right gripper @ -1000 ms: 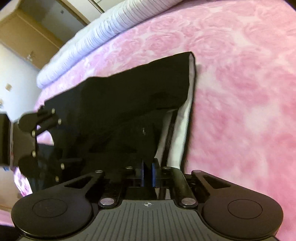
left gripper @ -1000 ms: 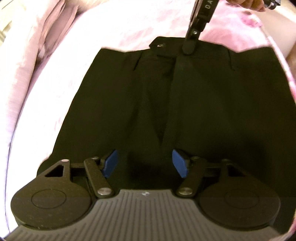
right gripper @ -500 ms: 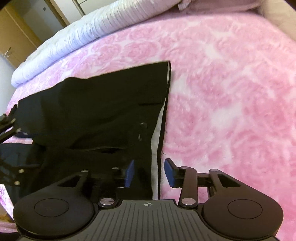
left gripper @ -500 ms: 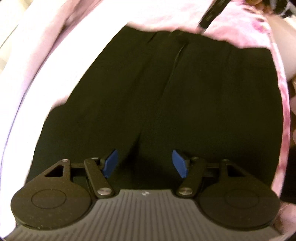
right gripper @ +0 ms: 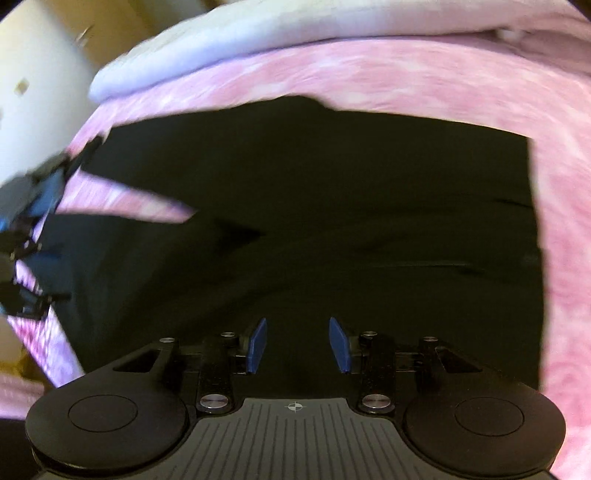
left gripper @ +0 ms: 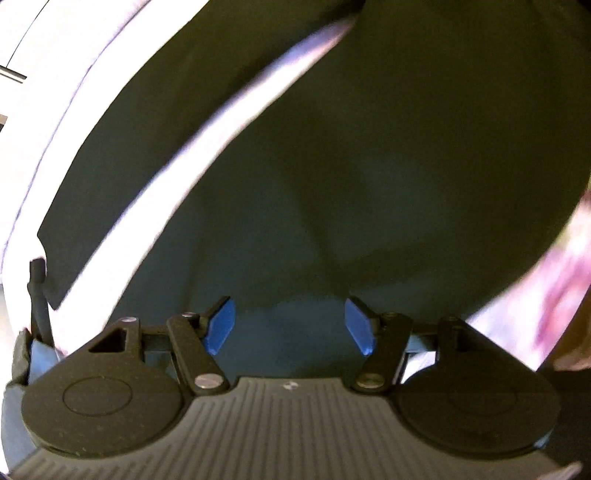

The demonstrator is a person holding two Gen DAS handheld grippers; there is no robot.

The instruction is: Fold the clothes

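Note:
Black trousers (right gripper: 332, 206) lie flat on a pink rose-patterned bedspread (right gripper: 424, 81). In the right wrist view their two legs spread apart toward the left, with a pink wedge between them. My right gripper (right gripper: 297, 345) hovers open over the dark cloth, nothing between its blue pads (right gripper: 256, 345). In the left wrist view the trousers (left gripper: 388, 166) fill most of the blurred frame, a pale strip of bed running between the legs. My left gripper (left gripper: 291, 326) is open close over the cloth near the crotch. The left gripper also shows blurred at the left edge of the right wrist view (right gripper: 26, 236).
A white striped pillow or duvet (right gripper: 258, 33) lies along the far side of the bed. Beyond it stand a cream wall (right gripper: 33, 74) and wooden cupboards. Pink bedspread (left gripper: 546, 288) shows at the right of the left wrist view.
My right gripper has opened and let go of the waistband, then drawn back and turned over the trousers. My left gripper has moved down toward the legs. Both views are motion-blurred.

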